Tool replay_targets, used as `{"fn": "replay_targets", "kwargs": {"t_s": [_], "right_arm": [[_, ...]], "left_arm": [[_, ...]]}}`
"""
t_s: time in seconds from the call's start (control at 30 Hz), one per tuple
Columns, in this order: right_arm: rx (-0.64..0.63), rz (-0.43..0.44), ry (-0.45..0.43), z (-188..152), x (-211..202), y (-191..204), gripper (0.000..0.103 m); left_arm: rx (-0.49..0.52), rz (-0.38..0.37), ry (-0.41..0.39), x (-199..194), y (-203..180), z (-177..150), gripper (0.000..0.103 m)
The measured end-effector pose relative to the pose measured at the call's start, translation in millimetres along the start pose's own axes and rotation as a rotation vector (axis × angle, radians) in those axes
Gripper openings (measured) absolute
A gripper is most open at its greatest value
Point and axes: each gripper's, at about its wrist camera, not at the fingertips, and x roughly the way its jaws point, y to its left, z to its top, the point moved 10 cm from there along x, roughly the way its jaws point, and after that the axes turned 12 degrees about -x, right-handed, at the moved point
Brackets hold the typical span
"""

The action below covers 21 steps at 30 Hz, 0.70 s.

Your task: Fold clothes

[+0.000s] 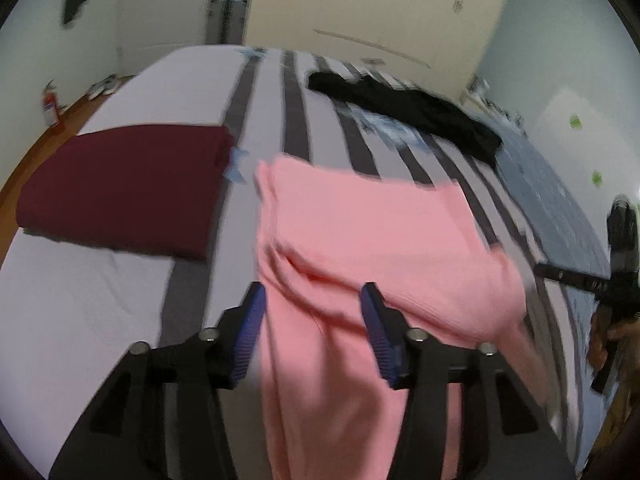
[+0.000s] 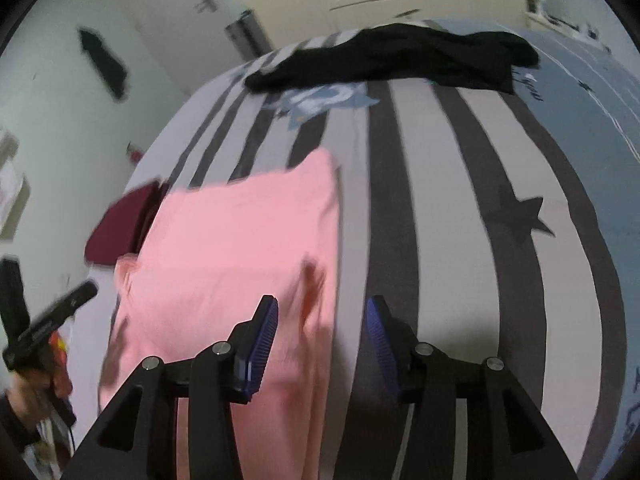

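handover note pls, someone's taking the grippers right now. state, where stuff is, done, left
Left gripper: open, nothing pinched, pink garment below it.
Right gripper: open, empty, over the pink garment's right edge.
Pink garment: on the striped bed, partly folded, near end draping off the edge.
Maroon garment: folded, left of the pink one.
Black garment: unfolded heap at the far side.
Left: finish pink, then black.

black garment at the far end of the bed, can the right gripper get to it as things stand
Probably yes: the right gripper has open, empty jaws, and only bare striped bed lies between it and the black garment, though it would need a long reach forward.
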Motion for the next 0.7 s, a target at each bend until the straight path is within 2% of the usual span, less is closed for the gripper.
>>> {"fn": "replay_targets", "kwargs": {"t_s": [0.13,0.2,0.33,0.53,0.7], "right_arm": [[-0.071,0.020,0.063,-32.6,-0.5,35.9,0.041],[-0.102,0.034,0.096,-47.1,2.9,52.0,0.041],[-0.102,0.040,0.119,-52.2,20.9,61.4,0.040],[-0.088,0.039,0.091,-33.1,43.7,55.7,0.039],[-0.068,0.055,0.007,14.0,41.1,47.7,0.039]], "left_arm": [[0.031,0.002,0.087,15.6,-13.1,-32.7,0.027],[0.042,0.000,0.105,22.3,-19.9,-37.9,0.027],[0.041,0.009,0.128,38.7,-23.7,-38.5,0.027],[0.009,0.003,0.115,49.8,-22.7,-23.4,0.027],[-0.005,-0.022,0.065,57.7,-28.4,12.8,0.027]]}}
